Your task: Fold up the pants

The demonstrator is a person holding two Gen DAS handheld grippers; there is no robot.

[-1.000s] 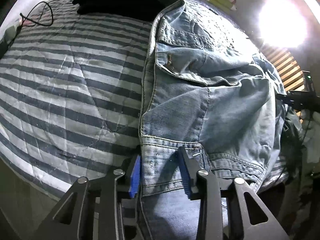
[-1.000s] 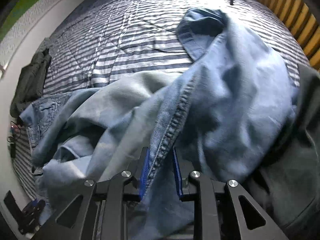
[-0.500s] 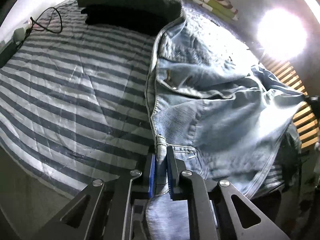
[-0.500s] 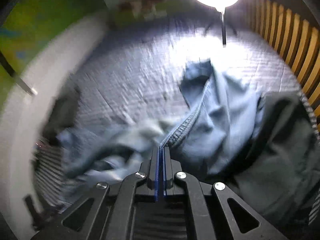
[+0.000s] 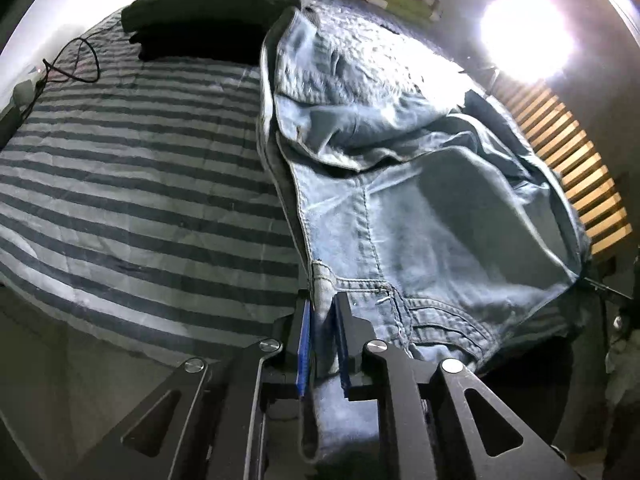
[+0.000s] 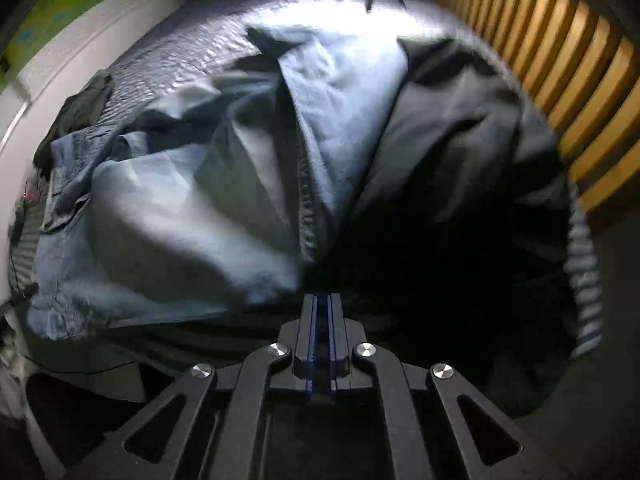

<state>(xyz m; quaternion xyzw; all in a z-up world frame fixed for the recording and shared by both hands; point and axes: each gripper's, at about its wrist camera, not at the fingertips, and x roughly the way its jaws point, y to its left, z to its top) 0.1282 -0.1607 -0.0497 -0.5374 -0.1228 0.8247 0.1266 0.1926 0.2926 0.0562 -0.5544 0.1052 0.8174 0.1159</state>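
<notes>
The jeans (image 5: 400, 184) lie sprawled across the right side of the striped bed (image 5: 132, 184), waistband nearest the left camera, legs running off toward the slatted headboard (image 5: 568, 168). The left hand-held gripper (image 5: 322, 320) pinches the waistband corner at the side seam, denim plainly between its blue pads, though the jaws are easing apart a touch. The right hand-held gripper (image 6: 321, 312) is nearly closed and parting slightly too; the thick leg seam runs down to its tips, but blur and shadow there mean I can't say whether cloth is actually between the pads.

This is soft, fairly heavy denim, so it will likely drape and drag rather than hold a shape. Seams and waistband are the sturdy, grippy places to take it.

The left view gives us the pockets, the belt loop, a dark folded garment (image 5: 208, 20) at the far end and a cable (image 5: 76, 64) on the bed. The right view alone shows the crumpled legs (image 6: 192, 200) and a dark cloth (image 6: 460, 152) beside them.
</notes>
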